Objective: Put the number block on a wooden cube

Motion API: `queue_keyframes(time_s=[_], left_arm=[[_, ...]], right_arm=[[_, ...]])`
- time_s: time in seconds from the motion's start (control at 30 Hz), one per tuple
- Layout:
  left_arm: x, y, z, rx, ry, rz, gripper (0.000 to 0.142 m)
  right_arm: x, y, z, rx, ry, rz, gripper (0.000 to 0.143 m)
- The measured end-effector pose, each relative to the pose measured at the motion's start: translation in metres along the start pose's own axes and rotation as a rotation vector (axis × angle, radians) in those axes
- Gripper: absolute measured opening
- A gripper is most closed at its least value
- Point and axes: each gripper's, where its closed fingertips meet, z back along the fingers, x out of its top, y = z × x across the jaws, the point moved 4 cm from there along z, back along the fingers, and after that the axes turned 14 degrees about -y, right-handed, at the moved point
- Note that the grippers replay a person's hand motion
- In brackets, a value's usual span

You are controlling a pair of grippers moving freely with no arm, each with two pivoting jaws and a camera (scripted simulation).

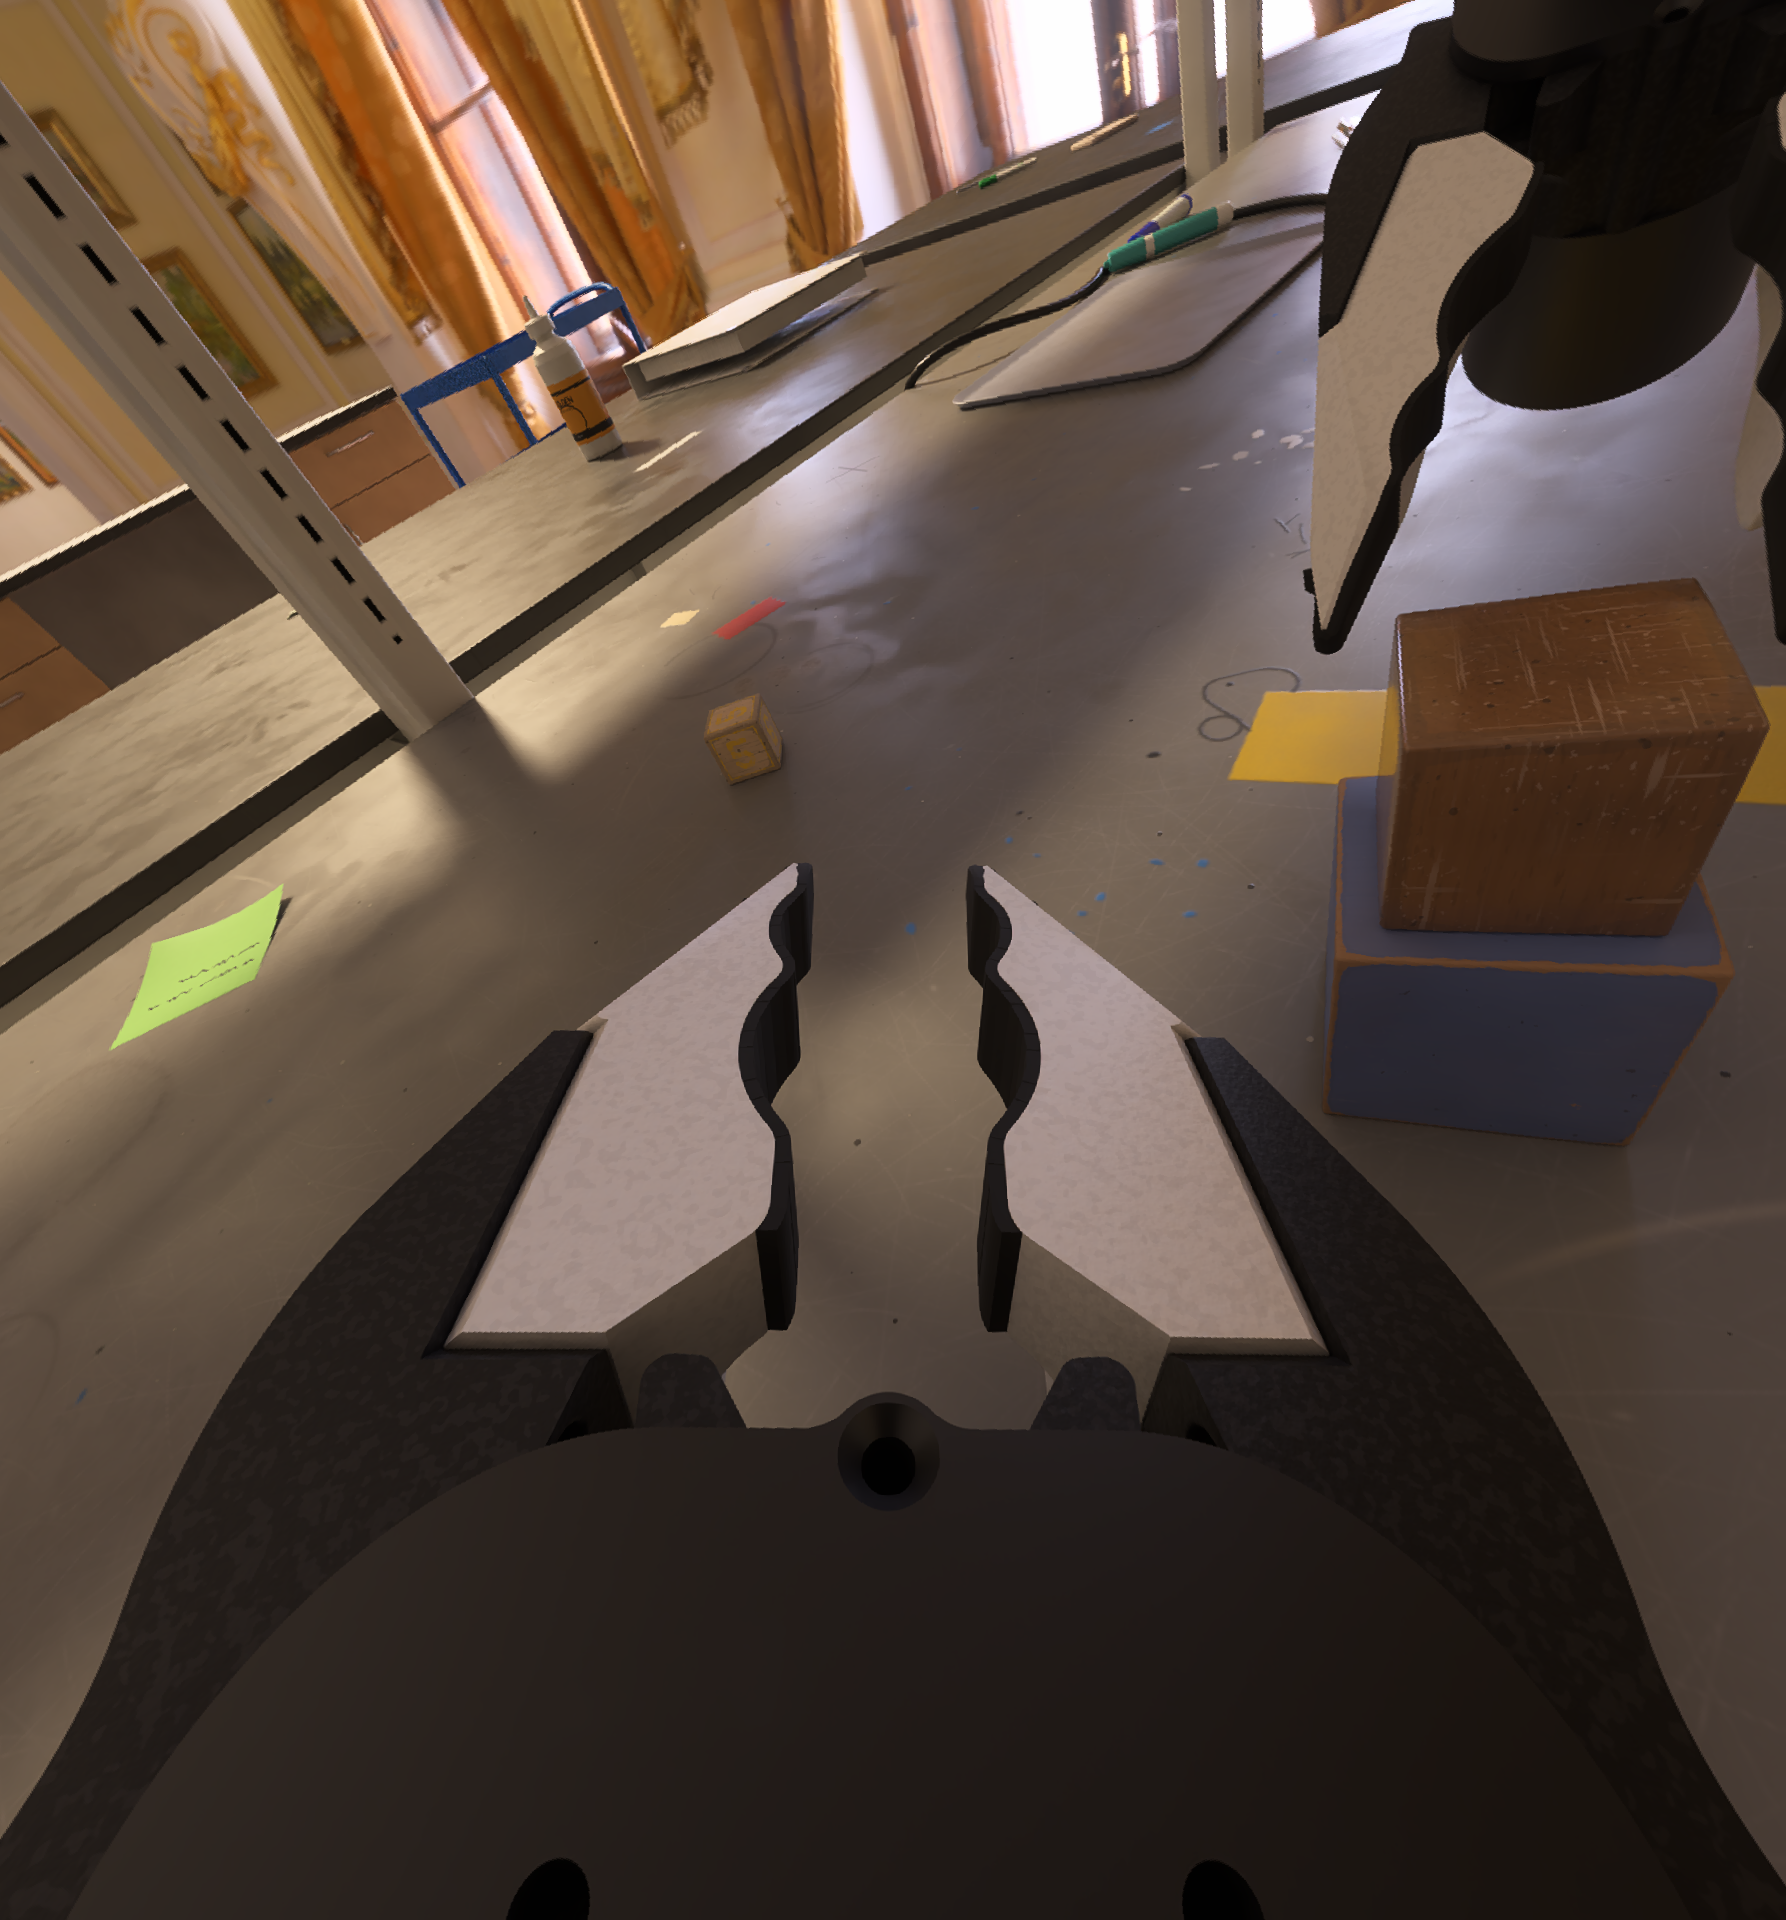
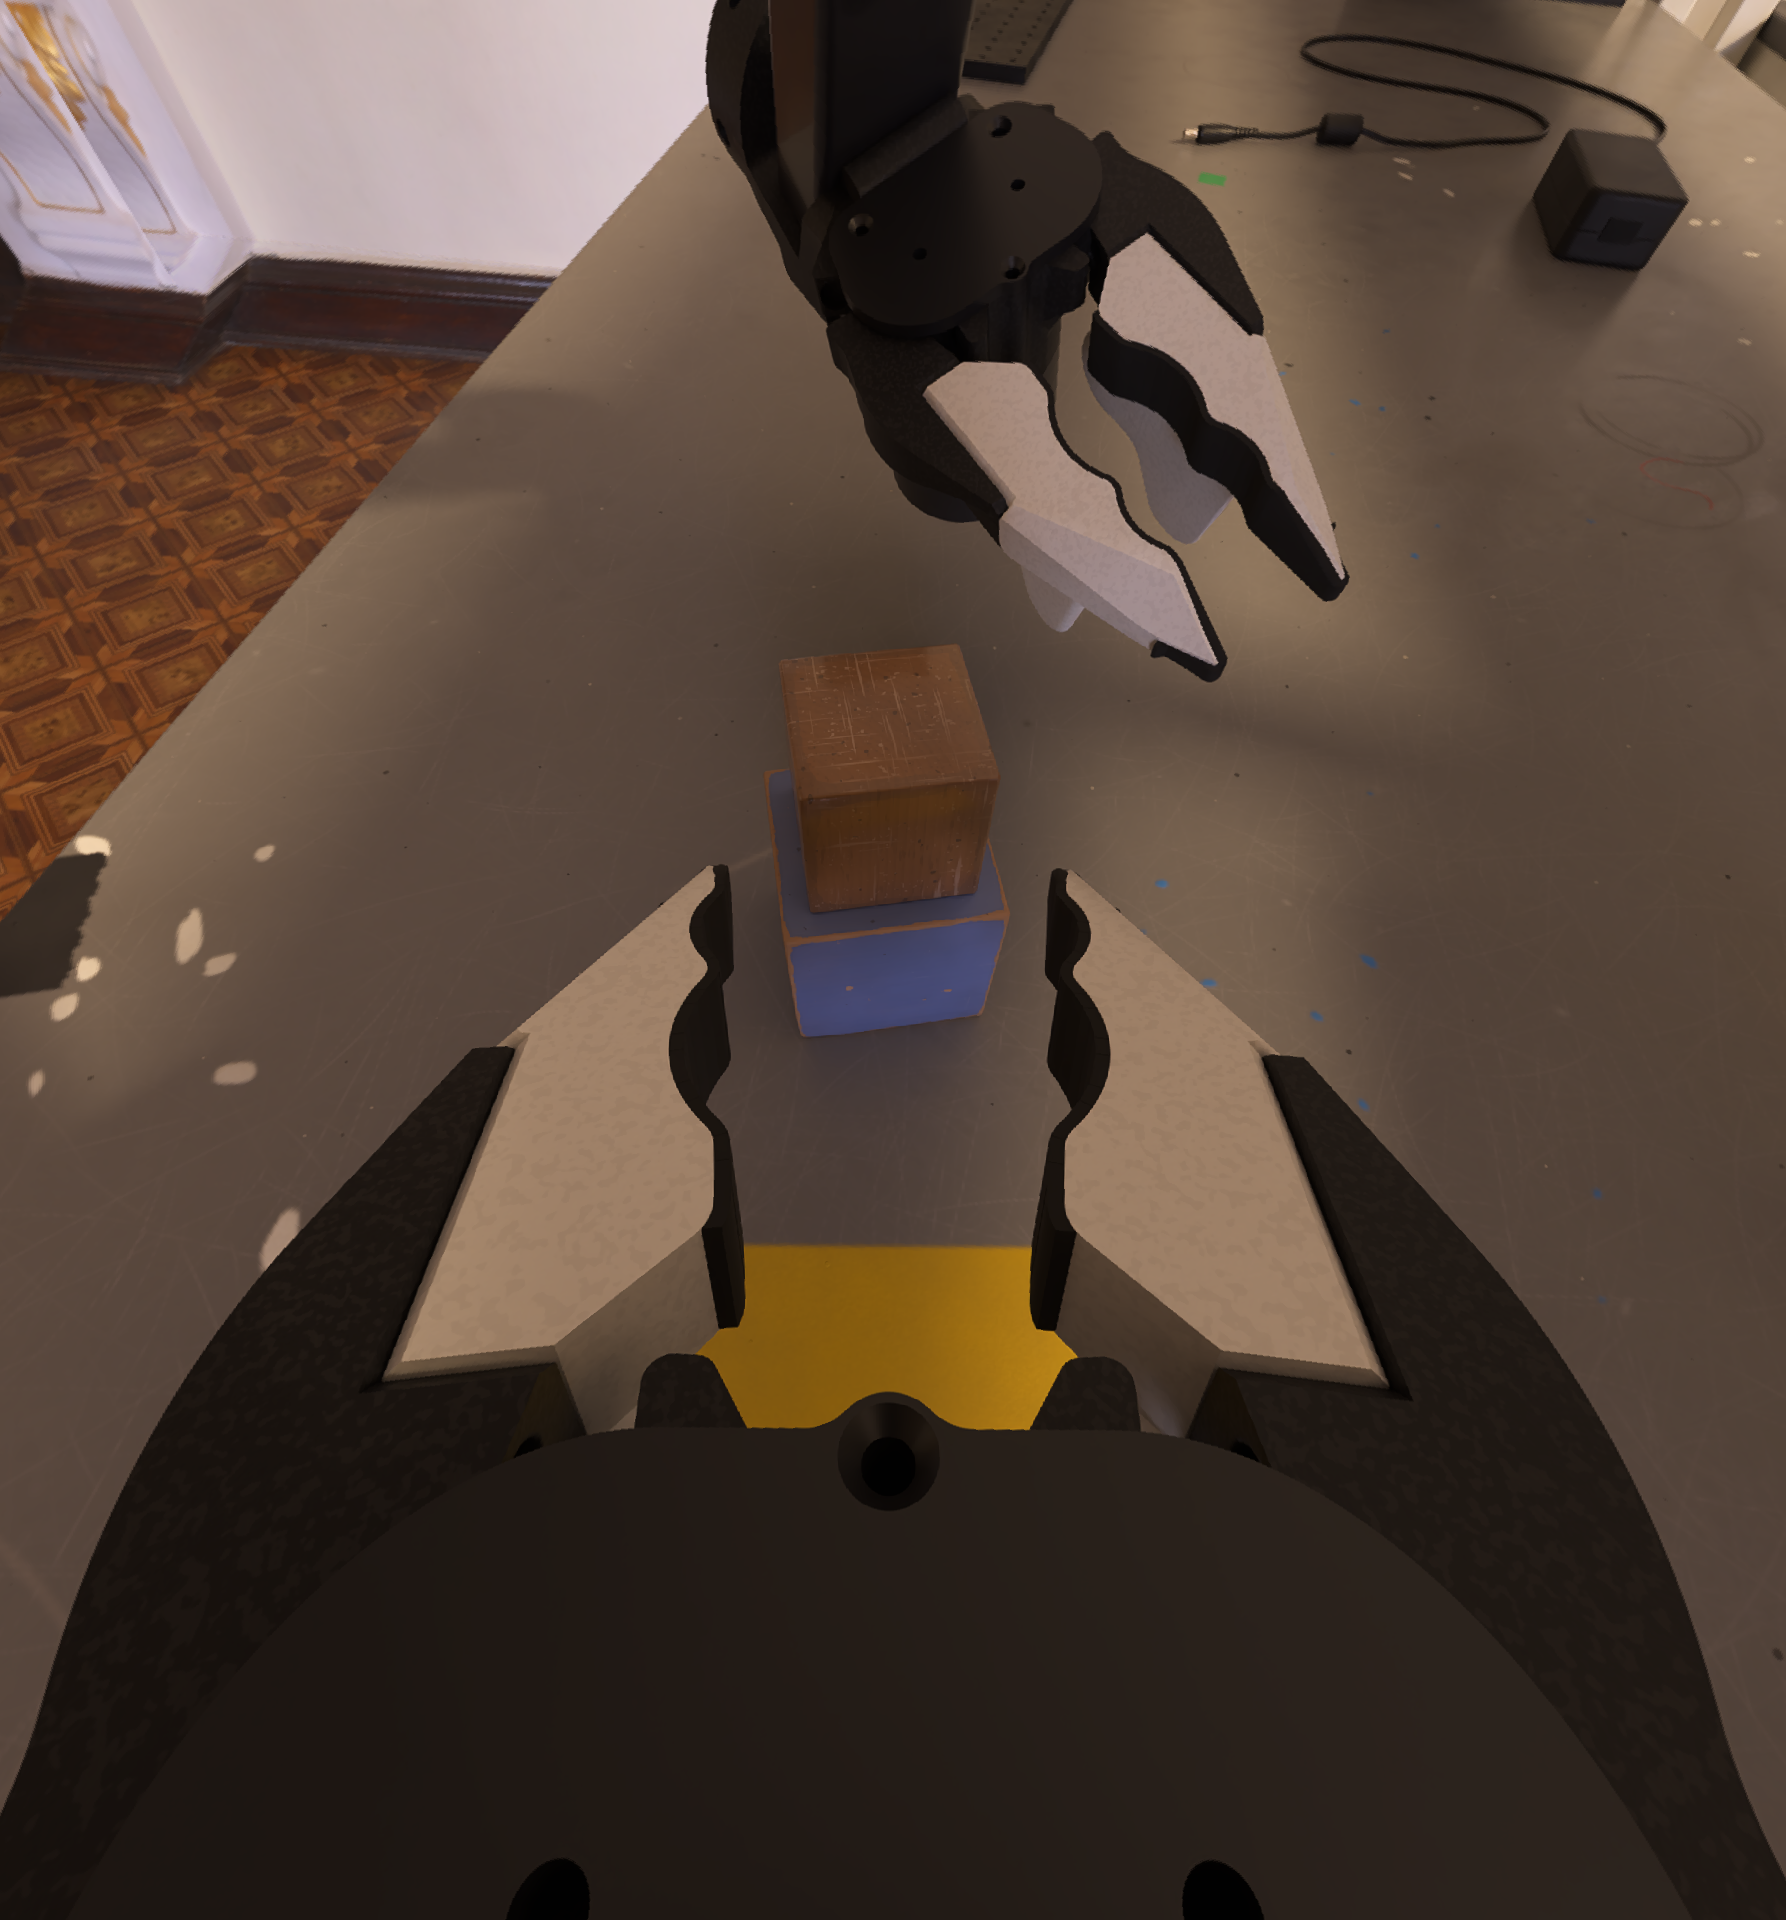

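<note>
The small yellow number block (image 1: 743, 740) sits alone on the grey table, ahead of my left gripper (image 1: 889, 883), which is open and empty. A scratched brown wooden cube (image 1: 1564, 758) rests on a blue block (image 1: 1512, 1039) at the right. My right gripper (image 1: 1564, 629) hangs open just above that cube. In the right wrist view the right gripper (image 2: 889, 883) is open and empty, with the wooden cube (image 2: 889, 790) and blue block (image 2: 894, 977) just ahead of its tips. The left gripper (image 2: 1268, 623) shows beyond the stack. The number block is not in the right wrist view.
Yellow tape (image 1: 1304, 738) lies on the table under the stack. A green sticky note (image 1: 203, 966) and a white slotted post (image 1: 193, 384) are at the left. A glue bottle (image 1: 577, 395), book (image 1: 743, 322) and marker (image 1: 1169, 234) lie far back. A black box (image 2: 1606, 208) sits far right; the table edge (image 2: 349, 499) drops to the floor.
</note>
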Motion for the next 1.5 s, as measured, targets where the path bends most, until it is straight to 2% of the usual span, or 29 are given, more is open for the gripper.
queue_keyframes(time_s=[0.1, 0.17, 0.23, 0.37, 0.43, 0.63, 0.83, 0.97, 1.07, 1.13, 1.27, 1.4, 1.5], left_arm=[[0.0, 0.001, 0.0, 0.003, -0.004, 0.006, 0.029], [0.0, 0.001, 0.0, 0.006, -0.007, 0.013, 0.029], [0.0, 0.002, 0.001, 0.01, -0.008, 0.019, 0.029], [0.0, 0.003, 0.0, 0.011, -0.003, 0.021, 0.029], [0.0, 0.002, 0.0, 0.01, 0.0, 0.018, 0.029], [0.0, 0.004, 0.001, 0.011, -0.007, 0.031, 0.029], [0.0, 0.004, 0.0, 0.007, -0.004, 0.041, 0.029], [-0.001, 0.003, -0.001, -0.003, 0.006, 0.04, 0.029], [-0.001, 0.003, -0.001, -0.006, 0.011, 0.037, 0.029], [-0.001, 0.002, -0.001, -0.006, 0.007, 0.032, 0.029], [0.0, 0.001, 0.0, -0.006, 0.002, 0.018, 0.029], [0.001, 0.0, 0.001, 0.0, -0.012, -0.001, 0.029], [0.001, 0.001, 0.002, 0.006, -0.013, -0.009, 0.029]], right_arm=[[-0.001, -0.008, 0.009, 0.003, -0.03, 0.002, 0.061], [-0.004, -0.026, 0.021, -0.054, -0.063, -0.019, 0.06], [-0.013, -0.056, 0.035, -0.2, -0.078, -0.048, 0.058], [-0.033, -0.129, 0.063, -0.617, -0.071, -0.13, 0.055], [-0.04, -0.156, 0.069, -0.73, -0.076, -0.199, 0.054], [-0.053, -0.21, 0.054, -0.858, 0.019, -0.336, 0.057], [-0.063, -0.227, 0.032, -0.922, 0.183, -0.343, 0.057], [-0.067, -0.234, 0.03, -0.959, 0.22, -0.37, 0.056], [-0.069, -0.237, 0.028, -0.94, 0.235, -0.385, 0.046], [-0.068, -0.235, 0.024, -0.885, 0.232, -0.381, 0.027], [-0.058, -0.224, 0.021, -0.759, 0.135, -0.346, 0.025], [-0.025, -0.194, 0.025, -0.511, -0.046, -0.331, 0.025], [0.015, -0.149, 0.028, -0.271, -0.093, -0.303, 0.025]])
